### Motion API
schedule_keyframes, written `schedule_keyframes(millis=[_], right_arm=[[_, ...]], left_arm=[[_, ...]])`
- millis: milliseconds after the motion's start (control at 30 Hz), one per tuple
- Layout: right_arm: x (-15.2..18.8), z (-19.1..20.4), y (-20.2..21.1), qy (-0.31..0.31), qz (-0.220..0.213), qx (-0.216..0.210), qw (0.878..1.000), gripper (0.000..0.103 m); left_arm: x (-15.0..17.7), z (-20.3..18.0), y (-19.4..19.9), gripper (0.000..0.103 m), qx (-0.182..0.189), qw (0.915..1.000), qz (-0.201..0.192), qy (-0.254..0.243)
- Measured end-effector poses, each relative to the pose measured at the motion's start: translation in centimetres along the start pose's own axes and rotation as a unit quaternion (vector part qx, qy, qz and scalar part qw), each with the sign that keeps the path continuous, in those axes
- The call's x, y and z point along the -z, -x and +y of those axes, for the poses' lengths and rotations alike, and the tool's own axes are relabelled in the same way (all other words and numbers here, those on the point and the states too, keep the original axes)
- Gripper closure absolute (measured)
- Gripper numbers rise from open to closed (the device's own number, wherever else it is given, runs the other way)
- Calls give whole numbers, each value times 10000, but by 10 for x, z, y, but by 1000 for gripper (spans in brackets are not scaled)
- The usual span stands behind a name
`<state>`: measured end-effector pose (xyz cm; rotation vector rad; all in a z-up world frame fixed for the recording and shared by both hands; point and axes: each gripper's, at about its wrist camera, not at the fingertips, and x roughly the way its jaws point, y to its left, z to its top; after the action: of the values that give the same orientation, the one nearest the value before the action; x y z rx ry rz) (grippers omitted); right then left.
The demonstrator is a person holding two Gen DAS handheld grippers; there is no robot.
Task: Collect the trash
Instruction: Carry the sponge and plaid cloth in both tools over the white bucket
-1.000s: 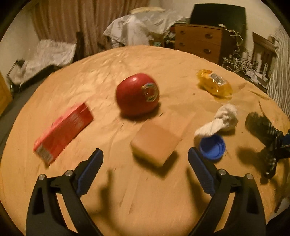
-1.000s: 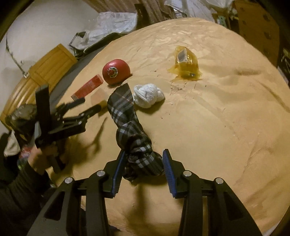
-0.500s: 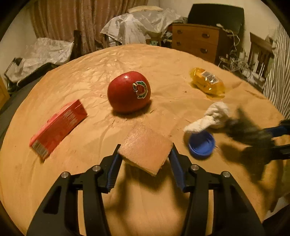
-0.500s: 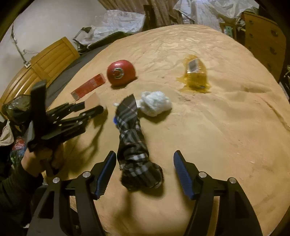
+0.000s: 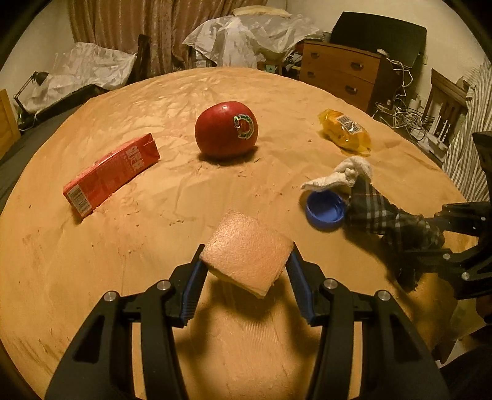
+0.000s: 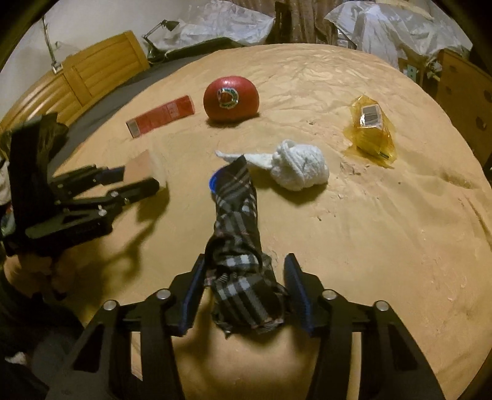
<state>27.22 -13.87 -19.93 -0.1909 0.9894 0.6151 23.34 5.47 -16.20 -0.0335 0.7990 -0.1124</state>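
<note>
We hold the sponge (image 5: 246,255) clamped in our left tool (image 5: 244,277); our right tool (image 6: 243,295) is closing around the plaid cloth (image 6: 240,234). Near the apple (image 5: 226,129), carton (image 5: 112,174), wrapper (image 5: 344,132), cap (image 5: 324,210) and white rag (image 5: 344,175) lie uncollected on the desk (image 5: 153,230).

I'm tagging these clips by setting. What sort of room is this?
Probably a lived-in bedroom or spare room at home: a wooden chest of drawers, curtains and plastic-covered heaps surround the paper-covered table.
</note>
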Motion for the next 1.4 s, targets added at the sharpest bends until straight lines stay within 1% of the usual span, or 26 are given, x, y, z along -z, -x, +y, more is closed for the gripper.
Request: schedule_keyframes(millis=[33,167,333,433,633,700,767,1067,1233,1400], right_arm=[[2,1,0,19,13,35,10000,57],[10,10,-5,158,-41,328,9993,61],[22,17,5,13,-393,487,9980,64],[25,25,24,-65,-753,578,9955,65],[22,41,70,-196,-1508,720,9857,65],[20,47,84,-187,-1692,790,9822,64],[19,52,101,-179,-1901,868,9778,64],[27,78,154,-179,-2527,1018,9620,64],[38,91,177,-190,-2753,1065,9553,64],[44,100,192,-205,-2870,1105,9513,64]], left_arm=[[1,0,1,54,-12,10000,-11,16],[3,-3,4,54,-128,9999,-70,87],[9,-14,26,54,-398,9985,-330,169],[10,-23,46,54,-637,9962,-576,118],[4,-29,86,54,-880,9910,-968,275],[2,-32,100,54,-934,9890,-1105,304],[1,-34,111,54,-967,9876,-1200,310],[-7,-42,162,54,-921,9799,-1691,522],[-7,-49,183,54,-920,9751,-1944,535],[-7,-51,190,54,-955,9729,-2026,569]])
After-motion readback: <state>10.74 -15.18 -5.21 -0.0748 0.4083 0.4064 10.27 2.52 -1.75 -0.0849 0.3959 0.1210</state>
